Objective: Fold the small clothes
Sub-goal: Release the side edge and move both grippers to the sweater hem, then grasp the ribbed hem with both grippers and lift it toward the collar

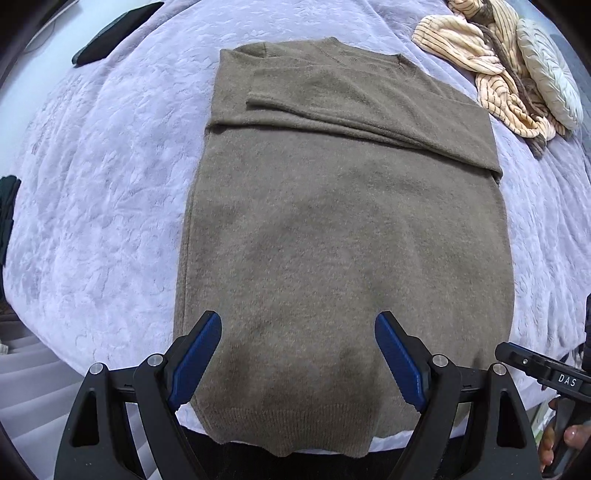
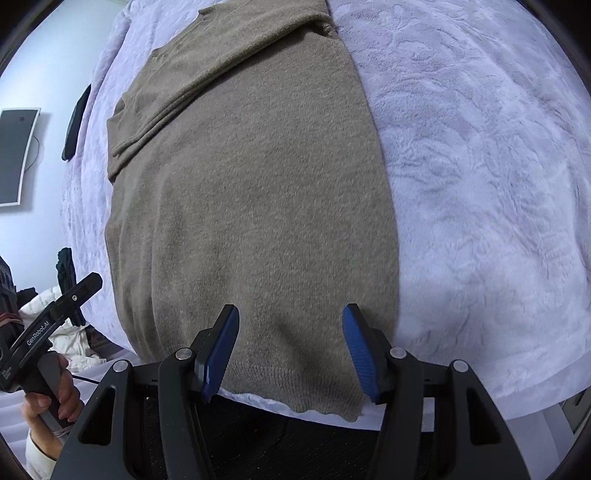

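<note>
A brown knit sweater (image 1: 332, 229) lies flat on the lavender bed cover (image 1: 103, 192), with both sleeves folded across its chest and its ribbed hem hanging over the near edge. My left gripper (image 1: 297, 325) is open and empty, hovering above the hem's left half. The sweater also shows in the right wrist view (image 2: 251, 206). My right gripper (image 2: 290, 317) is open and empty above the hem's right half. The right gripper's body shows at the edge of the left wrist view (image 1: 546, 373), and the left gripper's body in the right wrist view (image 2: 55, 314).
A cream striped garment (image 1: 491, 62) and a round white cushion (image 1: 546, 70) lie at the far right of the bed. Dark clothes (image 1: 114, 33) lie at the far left edge, another dark item (image 1: 7, 210) at the left. A wall panel (image 2: 14, 155) hangs left.
</note>
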A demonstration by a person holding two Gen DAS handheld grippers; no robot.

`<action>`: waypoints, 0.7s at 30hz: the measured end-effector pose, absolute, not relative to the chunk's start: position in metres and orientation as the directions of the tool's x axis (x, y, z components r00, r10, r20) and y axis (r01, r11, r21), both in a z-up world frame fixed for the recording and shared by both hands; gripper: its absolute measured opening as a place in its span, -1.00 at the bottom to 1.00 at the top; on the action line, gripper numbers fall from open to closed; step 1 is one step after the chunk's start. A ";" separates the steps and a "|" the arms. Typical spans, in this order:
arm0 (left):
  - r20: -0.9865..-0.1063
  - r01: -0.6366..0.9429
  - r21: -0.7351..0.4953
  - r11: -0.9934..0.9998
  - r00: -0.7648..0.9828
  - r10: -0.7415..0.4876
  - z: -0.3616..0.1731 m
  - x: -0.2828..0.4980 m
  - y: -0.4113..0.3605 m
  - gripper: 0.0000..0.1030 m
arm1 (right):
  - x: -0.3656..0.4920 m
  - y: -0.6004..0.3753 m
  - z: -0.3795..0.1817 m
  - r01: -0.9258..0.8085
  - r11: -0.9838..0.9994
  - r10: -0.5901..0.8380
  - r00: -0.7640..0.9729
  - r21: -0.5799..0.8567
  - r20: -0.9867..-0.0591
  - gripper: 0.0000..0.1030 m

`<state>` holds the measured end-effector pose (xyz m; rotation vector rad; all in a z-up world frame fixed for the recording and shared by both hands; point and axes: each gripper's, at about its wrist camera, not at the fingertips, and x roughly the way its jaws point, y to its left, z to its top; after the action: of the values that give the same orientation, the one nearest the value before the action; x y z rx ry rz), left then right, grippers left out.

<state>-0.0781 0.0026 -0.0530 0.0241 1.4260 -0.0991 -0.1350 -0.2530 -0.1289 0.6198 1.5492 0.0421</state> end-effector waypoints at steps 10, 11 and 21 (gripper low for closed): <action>-0.993 0.042 -0.114 0.993 0.022 -0.115 -0.095 -0.114 0.075 0.67 | -0.183 -0.247 -0.147 0.444 0.816 0.384 0.064 0.370 -0.921 0.21; -0.992 0.042 -0.124 0.991 0.009 -0.125 -0.099 -0.117 0.081 0.67 | -0.188 -0.249 -0.149 0.460 0.804 0.390 0.071 0.377 -0.918 0.21; -0.964 0.127 -0.264 0.956 -0.056 -0.258 -0.124 -0.144 0.086 0.67 | -0.226 -0.267 -0.175 0.537 0.716 0.467 0.105 0.446 -0.878 0.21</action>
<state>-0.1437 0.0856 -0.1236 -0.1033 1.5972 -0.3149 -0.2264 -0.2666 -0.1752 0.8566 1.5235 -0.0622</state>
